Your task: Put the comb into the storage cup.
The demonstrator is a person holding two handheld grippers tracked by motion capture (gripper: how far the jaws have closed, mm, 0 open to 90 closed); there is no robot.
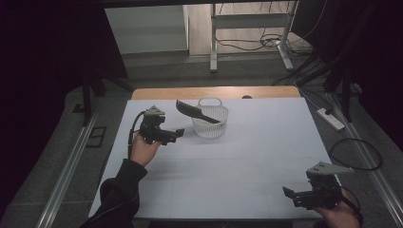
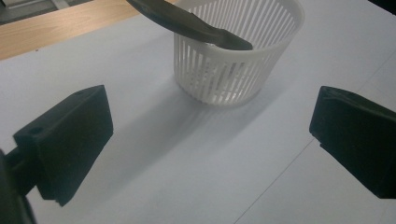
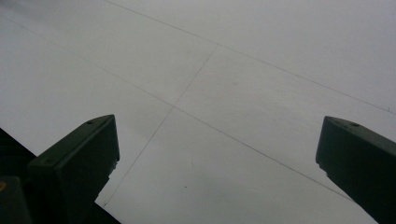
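Comb (image 1: 196, 112) lies across the rim of white slotted basket (image 1: 209, 124), looks placed | my left gripper (image 1: 177, 133) jaws apart, empty, just beside basket | right gripper (image 1: 291, 194) spread, empty, near table (image 1: 247, 161) edge | little left.

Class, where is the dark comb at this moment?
In the high view the dark comb rests in the white basket at the table's far middle, its toothed end jutting left, beyond the open left gripper.

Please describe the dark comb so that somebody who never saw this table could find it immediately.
Find the white table, then the white slatted basket near its far edge. The comb lies tilted across the basket's rim, one end inside, its toothed end sticking out toward the left gripper. It is the one dark thing touching the basket.
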